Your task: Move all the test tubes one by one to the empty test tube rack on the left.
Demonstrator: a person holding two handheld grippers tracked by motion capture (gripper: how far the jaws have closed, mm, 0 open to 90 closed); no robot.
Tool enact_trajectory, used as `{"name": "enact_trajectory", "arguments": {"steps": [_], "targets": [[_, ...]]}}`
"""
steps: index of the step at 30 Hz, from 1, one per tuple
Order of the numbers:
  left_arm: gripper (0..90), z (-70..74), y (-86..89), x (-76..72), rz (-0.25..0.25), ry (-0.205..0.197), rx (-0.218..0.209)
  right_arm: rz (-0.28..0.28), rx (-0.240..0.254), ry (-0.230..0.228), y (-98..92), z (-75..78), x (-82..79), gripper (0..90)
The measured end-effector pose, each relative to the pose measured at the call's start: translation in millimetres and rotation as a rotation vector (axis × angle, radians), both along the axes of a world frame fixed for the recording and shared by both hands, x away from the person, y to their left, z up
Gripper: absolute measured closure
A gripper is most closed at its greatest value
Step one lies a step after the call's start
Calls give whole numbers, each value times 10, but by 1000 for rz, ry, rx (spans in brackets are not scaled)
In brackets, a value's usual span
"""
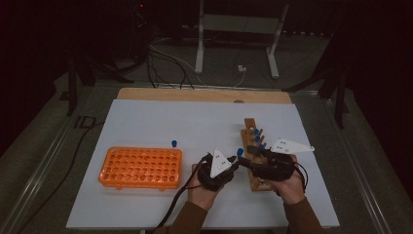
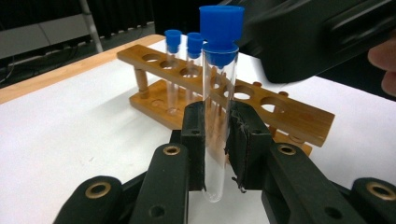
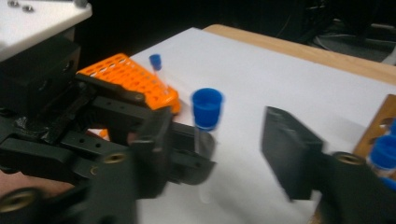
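A person seated at a white table (image 1: 146, 122) passes a glass test tube (image 2: 218, 116) with a blue cap (image 2: 221, 28) between two hand-held grippers. In the left gripper view, the left gripper (image 2: 216, 140) has its two black jaws clamped on the tube's lower half, the tube standing upright with its rounded end showing below the pads and its cap well above them. In the high view the left gripper (image 1: 233, 165) sits at about six o'clock on the table, near the front edge, with the tube's cap (image 1: 240, 152) just at its one o'clock.

The right gripper (image 1: 251, 155) lies just to the right of it, at about five o'clock on the table, its jaws pointing toward nine o'clock. In the right gripper view its jaws stand apart on either side of the tube (image 3: 205, 140), neither pad pressing on the glass; the picture is blurred there.

A wooden rack (image 1: 254, 156) rests at four o'clock on the table, partly under the right hand; in the left gripper view two more capped tubes (image 2: 173, 70) stand in its far holes. An orange rack (image 1: 140, 167) lies at eight o'clock, with one blue-capped tube (image 1: 174, 143) standing at its far right corner.
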State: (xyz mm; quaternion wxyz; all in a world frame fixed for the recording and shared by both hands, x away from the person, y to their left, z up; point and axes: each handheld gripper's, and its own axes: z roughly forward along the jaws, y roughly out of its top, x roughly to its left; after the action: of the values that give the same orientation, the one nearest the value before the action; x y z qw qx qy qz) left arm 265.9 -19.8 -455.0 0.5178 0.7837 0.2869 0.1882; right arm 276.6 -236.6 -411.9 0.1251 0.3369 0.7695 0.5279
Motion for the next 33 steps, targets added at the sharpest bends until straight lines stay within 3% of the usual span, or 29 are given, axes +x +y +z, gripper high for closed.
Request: {"name": "enact_trajectory", "arguments": {"steps": [6,11,33], "targets": [[773,17,110,20,25,6,-12,-55,-4,-25,-54,-3,20,158],[773,39,213,20,40,7,-19,-97,-7,-34,-122,-35,52,29],[772,118,781,30,129,17,-53,-143,-6,-27,-278,-80,88,1]]}}
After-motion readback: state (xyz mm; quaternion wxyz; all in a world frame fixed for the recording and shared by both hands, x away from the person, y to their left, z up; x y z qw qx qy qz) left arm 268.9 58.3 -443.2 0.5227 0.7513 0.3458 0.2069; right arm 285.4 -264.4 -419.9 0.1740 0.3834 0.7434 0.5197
